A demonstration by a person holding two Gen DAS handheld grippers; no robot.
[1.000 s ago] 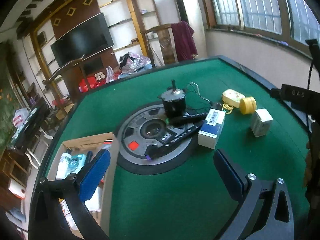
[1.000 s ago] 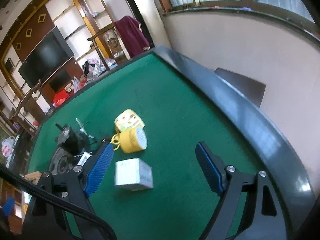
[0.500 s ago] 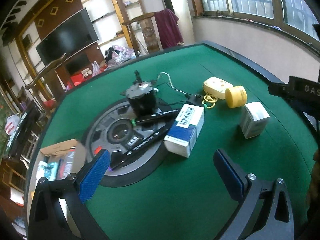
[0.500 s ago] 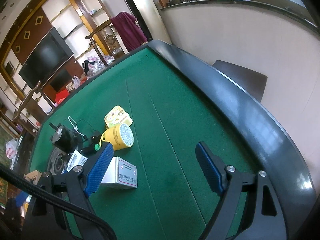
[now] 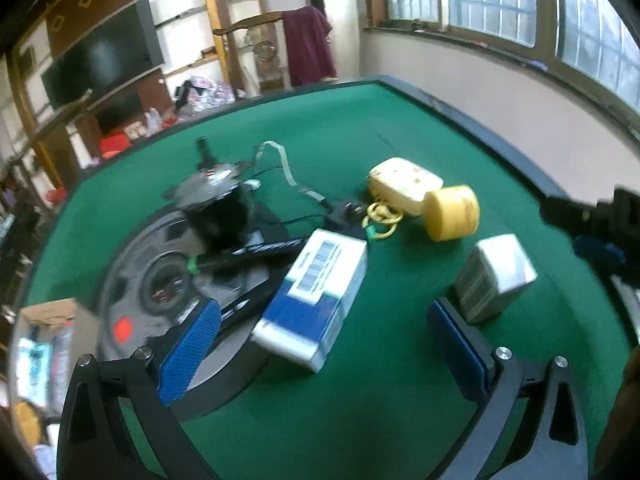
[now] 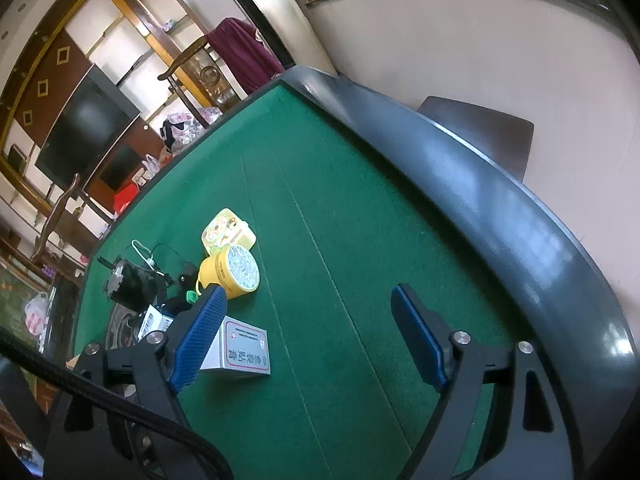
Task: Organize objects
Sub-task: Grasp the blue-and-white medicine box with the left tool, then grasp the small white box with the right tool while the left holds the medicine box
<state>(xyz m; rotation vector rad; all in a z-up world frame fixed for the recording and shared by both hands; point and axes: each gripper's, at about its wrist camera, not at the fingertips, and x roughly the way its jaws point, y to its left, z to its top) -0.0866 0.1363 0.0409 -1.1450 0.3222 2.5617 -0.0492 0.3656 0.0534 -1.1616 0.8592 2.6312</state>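
Green felt table (image 5: pixel 360 400); blue-white barcoded box (image 5: pixel 316 296) flat; left hand-held gripper (image 5: pixel 320 344), right hand-held gripper (image 6: pixel 308 336) wide apart, empty.

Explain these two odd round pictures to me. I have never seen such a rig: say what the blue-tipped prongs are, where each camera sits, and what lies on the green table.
No robot here: a person holds a two-finger gripper in each hand, each carrying a fisheye camera that looks along its fingers. One picture comes from the left gripper, the other from the right gripper. Both are open and hold nothing. On the green table lie a blue-and-white box, a small white box, a yellow round container, a pale yellow case, a black motor-like part with wires, and a cardboard box at the left edge.
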